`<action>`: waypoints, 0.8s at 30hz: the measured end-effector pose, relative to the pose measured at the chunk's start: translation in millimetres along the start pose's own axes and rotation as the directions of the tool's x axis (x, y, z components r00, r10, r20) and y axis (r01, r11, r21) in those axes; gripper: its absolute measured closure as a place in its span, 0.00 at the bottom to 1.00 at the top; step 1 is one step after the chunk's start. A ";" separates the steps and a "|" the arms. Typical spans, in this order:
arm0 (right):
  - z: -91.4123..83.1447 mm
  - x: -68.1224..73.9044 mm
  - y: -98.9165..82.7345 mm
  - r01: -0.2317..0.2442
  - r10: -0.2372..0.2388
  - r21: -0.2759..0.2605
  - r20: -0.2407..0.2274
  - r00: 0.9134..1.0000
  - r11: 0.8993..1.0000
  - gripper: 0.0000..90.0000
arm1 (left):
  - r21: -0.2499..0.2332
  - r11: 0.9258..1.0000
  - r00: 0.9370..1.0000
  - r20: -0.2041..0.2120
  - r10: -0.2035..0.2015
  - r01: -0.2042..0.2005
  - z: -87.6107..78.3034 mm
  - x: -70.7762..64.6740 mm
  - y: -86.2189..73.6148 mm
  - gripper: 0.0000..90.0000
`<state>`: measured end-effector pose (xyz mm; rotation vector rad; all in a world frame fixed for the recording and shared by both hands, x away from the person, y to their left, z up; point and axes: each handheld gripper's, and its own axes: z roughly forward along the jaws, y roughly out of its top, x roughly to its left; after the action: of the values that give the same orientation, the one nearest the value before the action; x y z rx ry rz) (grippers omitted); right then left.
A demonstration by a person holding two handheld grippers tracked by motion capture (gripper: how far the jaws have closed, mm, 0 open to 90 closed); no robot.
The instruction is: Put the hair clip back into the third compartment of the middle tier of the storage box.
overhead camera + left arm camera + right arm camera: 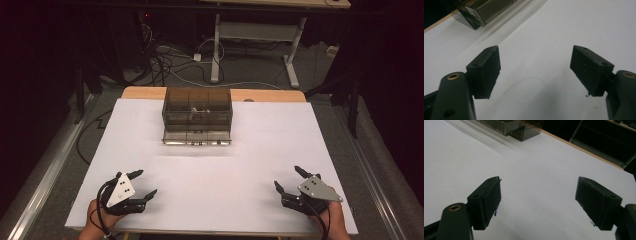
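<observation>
High view puts both grippers at the near edge of the bench [220, 165], well apart from each other and from the one thing on it: a smoky transparent drawer organiser [197, 115] standing at the far middle of the white sheet, its lowest drawer [196, 138] drawn partly out toward me. I hold the left gripper [141, 183] near the left corner and the right gripper [286, 179] near the right corner, each angled inward toward the organiser; I judge this a ready stance, both tools aimed at the work with a clear run to it. Left gripper view confirms its jaws are released, spread wide with bare white sheet between them, and a corner of the organiser [482, 11] lies at the upper left. Right gripper view shows the same: jaws spread, nothing between them, the organiser [511, 127] at the top of the picture. Neither tool touches anything. Small items sit inside the compartments, too dim to identify. I judge the open drawer the likely target, and the approach not yet begun.
</observation>
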<state>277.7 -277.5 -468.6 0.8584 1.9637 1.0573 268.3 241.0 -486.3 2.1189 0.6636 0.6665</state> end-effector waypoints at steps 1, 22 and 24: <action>-0.7 -0.6 -2.2 -0.004 0.004 0.002 0.000 1.000 1.000 0.23 | 0.003 1.000 1.000 -0.001 0.001 -0.001 0.4 0.0 0.0 0.26; -5.0 4.4 -8.7 0.007 -0.007 0.005 0.008 1.000 1.000 0.23 | 0.001 1.000 1.000 -0.002 0.008 -0.008 -1.3 -1.1 -0.2 0.26; -4.4 5.0 -8.7 0.008 -0.008 0.003 0.005 1.000 1.000 0.23 | 0.001 1.000 1.000 -0.002 0.007 -0.007 -0.9 -0.6 -0.2 0.26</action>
<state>269.7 -278.9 -475.8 0.8529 1.9638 1.0470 267.2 241.1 -486.1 2.1228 0.6579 0.6719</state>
